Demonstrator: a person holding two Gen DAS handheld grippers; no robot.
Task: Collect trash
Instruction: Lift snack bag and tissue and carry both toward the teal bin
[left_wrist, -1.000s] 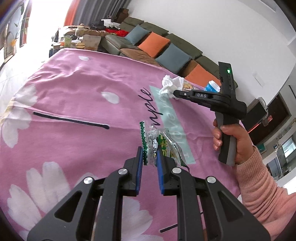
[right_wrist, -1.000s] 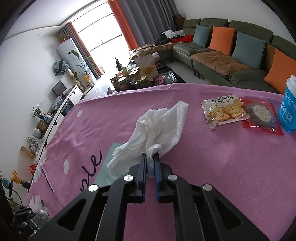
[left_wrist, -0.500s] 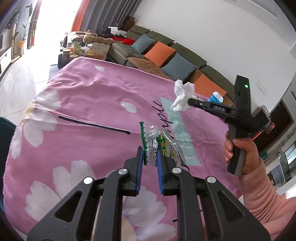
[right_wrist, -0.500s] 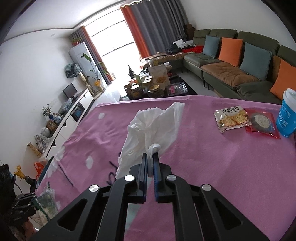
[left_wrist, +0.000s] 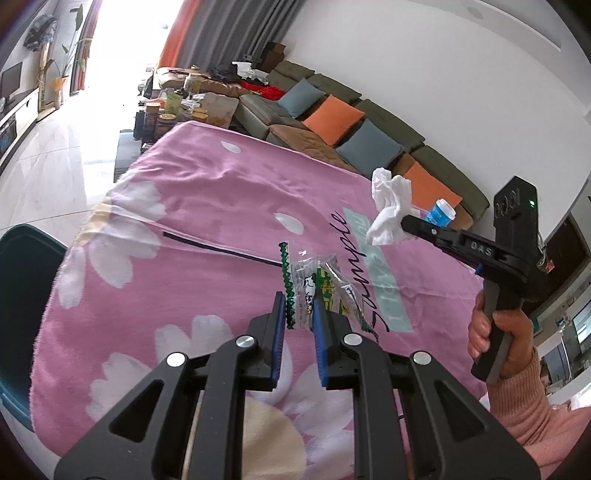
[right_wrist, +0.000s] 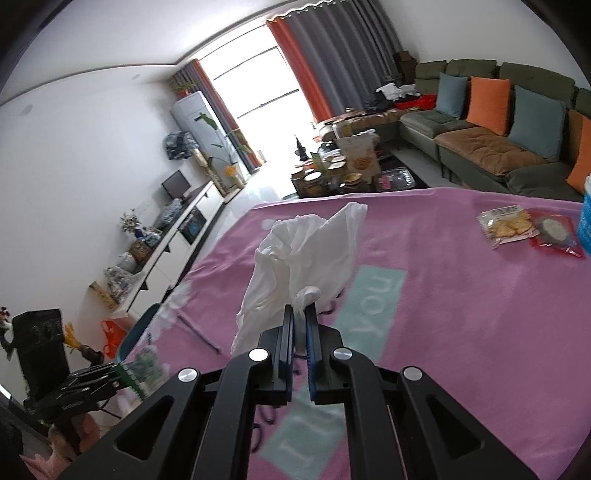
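2 grippers clamp trash: left gripper (left_wrist: 299, 310) a wrapper (left_wrist: 314, 284), right gripper (right_wrist: 300, 321) a tissue (right_wrist: 306, 254); blanket (left_wrist: 184, 206) reads "simple".

Snack packets (right_wrist: 506, 226) and cup (right_wrist: 585, 221) crowd blanket's far corner.

Crinkly clear plastic wrapper (left_wrist: 314, 284), soft crumpled paper tissue (right_wrist: 299, 258), fuzzy pink fleece blanket (left_wrist: 207, 206), matte black gripper plastic.

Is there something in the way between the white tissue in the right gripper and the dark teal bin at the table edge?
Nothing visible blocks it. The tissue hangs above the pink cloth; the teal bin sits past the edge.
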